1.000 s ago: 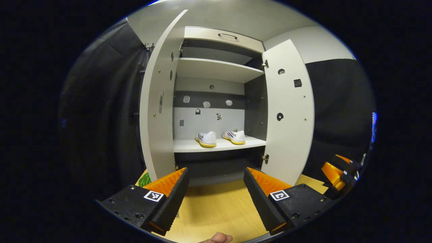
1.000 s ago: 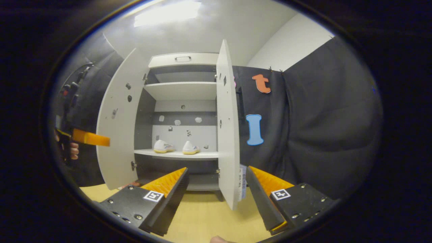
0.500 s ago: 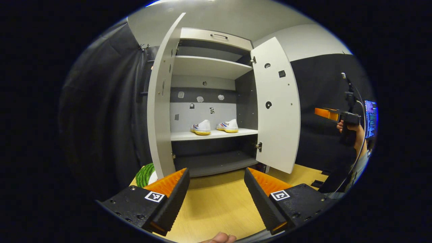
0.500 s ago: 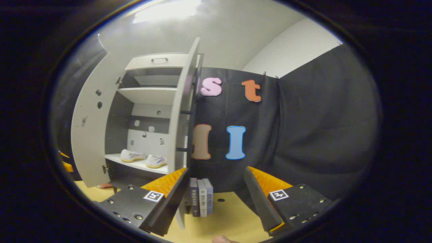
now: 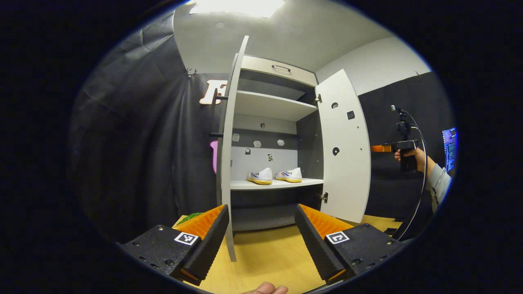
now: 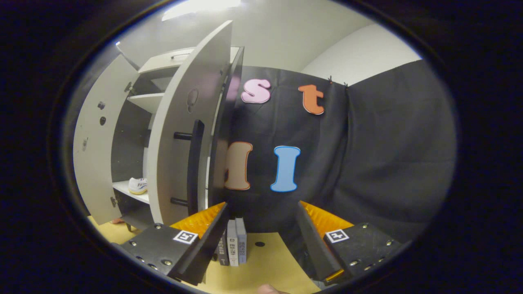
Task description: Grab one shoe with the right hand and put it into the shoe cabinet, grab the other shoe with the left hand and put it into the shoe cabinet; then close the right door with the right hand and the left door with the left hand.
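Right claw (image 6: 261,228) gapes empty — both shoes (image 5: 274,175) shelved; next, push the right door (image 6: 179,134), at ten o'clock, shut.

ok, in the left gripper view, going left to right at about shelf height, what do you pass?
Left door seen edge-on → first white shoe → second white shoe → open right door → the right tongs → the hand holding them.
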Motion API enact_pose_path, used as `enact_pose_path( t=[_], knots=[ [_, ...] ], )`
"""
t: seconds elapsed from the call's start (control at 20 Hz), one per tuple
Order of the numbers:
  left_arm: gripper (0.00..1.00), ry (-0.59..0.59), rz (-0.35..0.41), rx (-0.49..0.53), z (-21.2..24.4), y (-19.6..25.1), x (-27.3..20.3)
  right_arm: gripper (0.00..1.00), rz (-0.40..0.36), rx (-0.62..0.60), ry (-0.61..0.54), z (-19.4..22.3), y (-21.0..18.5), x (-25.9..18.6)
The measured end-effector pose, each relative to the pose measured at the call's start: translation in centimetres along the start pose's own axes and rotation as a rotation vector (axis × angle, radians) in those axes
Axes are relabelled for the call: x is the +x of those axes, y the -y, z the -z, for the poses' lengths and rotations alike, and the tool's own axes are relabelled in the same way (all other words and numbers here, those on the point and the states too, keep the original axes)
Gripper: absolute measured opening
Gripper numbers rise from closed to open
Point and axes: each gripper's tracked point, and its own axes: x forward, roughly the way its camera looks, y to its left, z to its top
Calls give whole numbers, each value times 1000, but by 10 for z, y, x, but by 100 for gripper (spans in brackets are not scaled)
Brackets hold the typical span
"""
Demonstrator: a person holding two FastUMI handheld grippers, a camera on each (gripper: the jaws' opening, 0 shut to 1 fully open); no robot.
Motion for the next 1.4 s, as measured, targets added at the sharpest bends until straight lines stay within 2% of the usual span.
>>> enact_pose_path(
  t=[0.15, 0.2, 0.25, 0.35, 0.45, 0.5, 0.65, 0.75, 0.95, 1.2, 1.4],
  knots=[
    [98, -3, -5, -3, 2, -5, -3, 98, -31, 22, -22, 7, -19, 12],
    [98, -1, -13, -12, 3, -8, -4, 98, -24, 28, -21, 7, -20, 16],
    [98, -10, -23, -19, 5, -12, -5, 93, -18, 45, -14, 5, -19, 15],
    [98, -16, -21, -34, 7, -11, -6, 94, -27, 76, -23, 8, -21, 15],
    [98, -12, -21, -42, 5, -13, -10, 95, -19, 61, -29, 11, -23, 13],
    [98, -3, -25, -44, 3, -15, -10, 92, -10, 48, -22, 10, -23, 11],
    [99, 27, -42, -45, -10, -19, -16, 94, 4, 47, -27, 9, -25, 10],
    [99, 32, -38, -50, -15, -16, -19, 92, -4, 66, -30, 9, -28, 10],
    [98, 45, -54, -53, -23, -20, -25, 94, -33, 123, -42, 13, -38, 9],
    [99, 37, -74, -57, -22, -21, -26, 94, -15, 103, -21, 9, -39, 7],
    [99, 20, -95, -67, -19, -25, -25, 94, -51, 141, -30, 10, -71, 3]
  ],
)
